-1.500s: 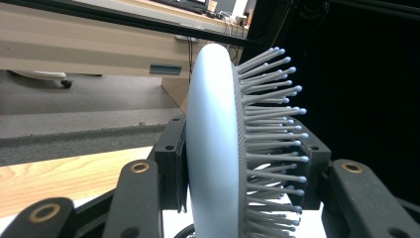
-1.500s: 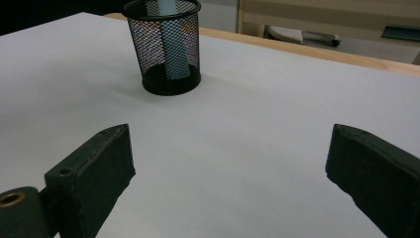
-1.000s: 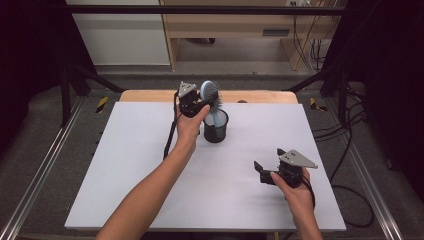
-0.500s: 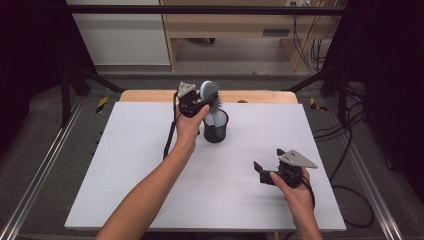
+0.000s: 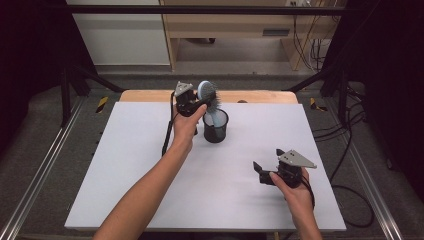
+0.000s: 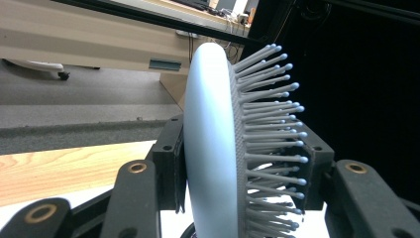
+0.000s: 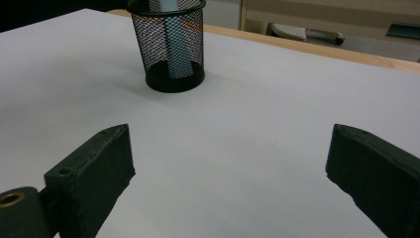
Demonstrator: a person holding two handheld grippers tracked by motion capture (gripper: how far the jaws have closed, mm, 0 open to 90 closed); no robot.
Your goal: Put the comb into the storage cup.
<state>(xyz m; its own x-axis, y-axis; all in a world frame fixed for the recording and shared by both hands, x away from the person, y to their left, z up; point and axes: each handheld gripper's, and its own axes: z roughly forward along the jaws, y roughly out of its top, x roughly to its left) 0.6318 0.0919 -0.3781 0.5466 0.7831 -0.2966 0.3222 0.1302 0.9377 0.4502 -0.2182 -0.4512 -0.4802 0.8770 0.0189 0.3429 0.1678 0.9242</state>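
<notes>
The hairbrush handle shows dimly through the mesh cup, its head cut off above.

A flat white rectangular counter carries the scene, its top a plain matte sheet. Along the far edge a strip of light wooden board shows beyond the white surface. Directly on the counter stands one thing: a small round black wire-mesh cup, upright, set toward the far side and near the middle of the counter's width. It narrows slightly toward its solid dark base.
</notes>
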